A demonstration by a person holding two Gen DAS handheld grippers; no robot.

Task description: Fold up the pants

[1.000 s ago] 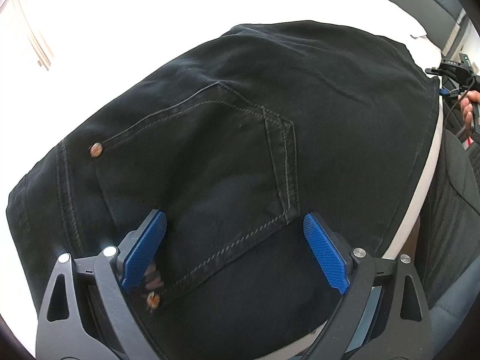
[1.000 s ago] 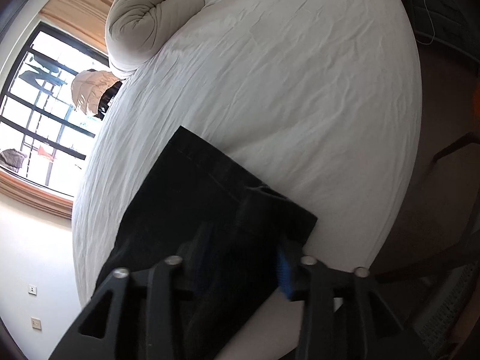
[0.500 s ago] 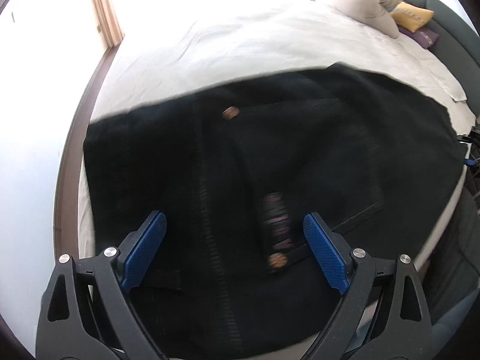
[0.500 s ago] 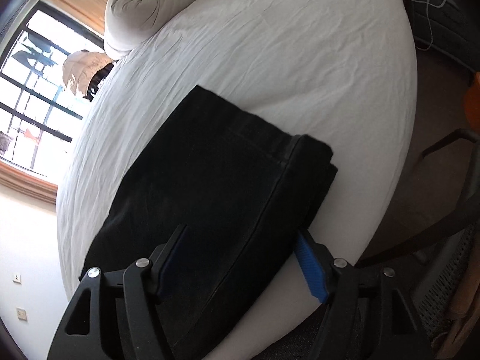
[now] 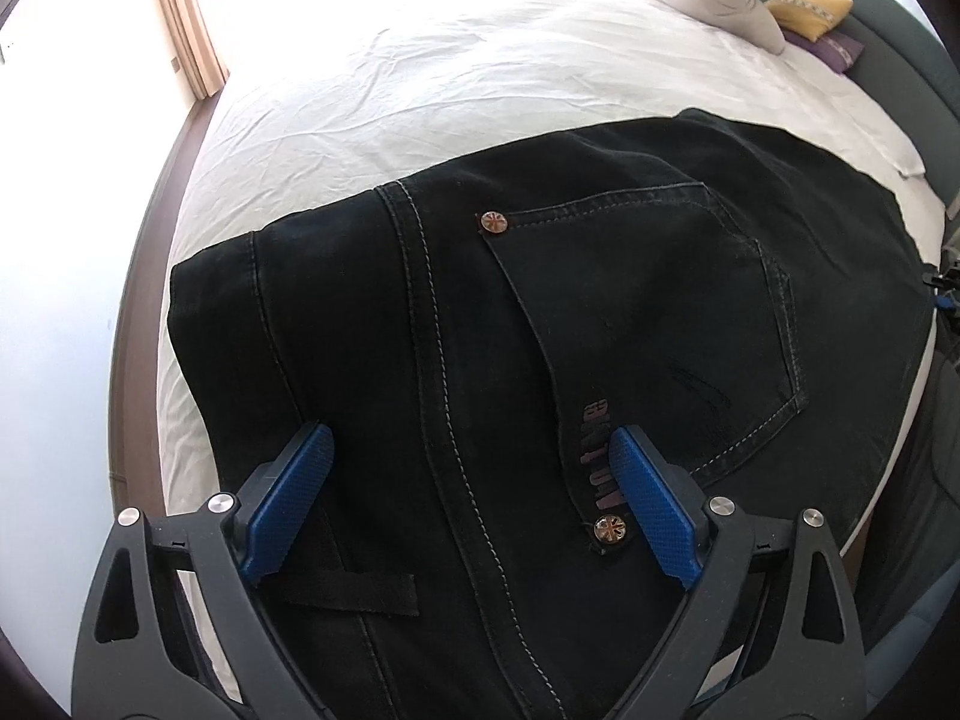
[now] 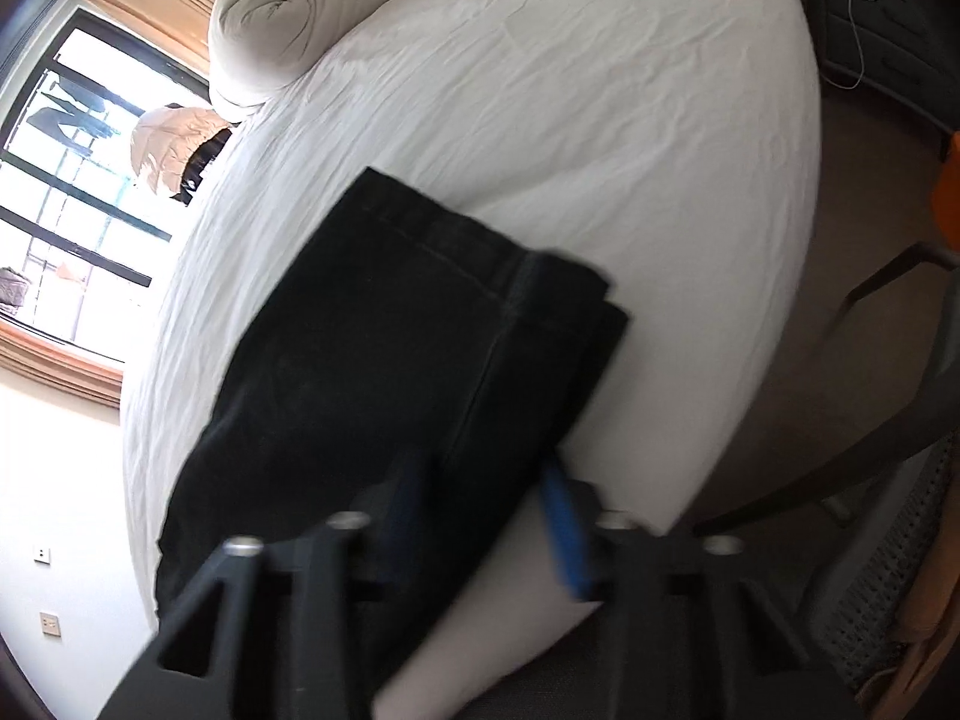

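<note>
Pants (image 5: 600,330), black denim and folded, lie on the white bed sheet (image 5: 450,78) straight ahead of both tongs. Left gripper (image 5: 474,498) hovers spread wide above the waistband end, its blue pads (image 5: 288,504) either side of a seam, with the back pocket (image 5: 660,324) just right of centre. Right gripper (image 6: 486,516) is blurred; its fingers look partly spread over the pants' near edge (image 6: 480,420), and I cannot tell whether they pinch cloth. A rolled duvet (image 6: 288,18) sits far ahead.
</note>
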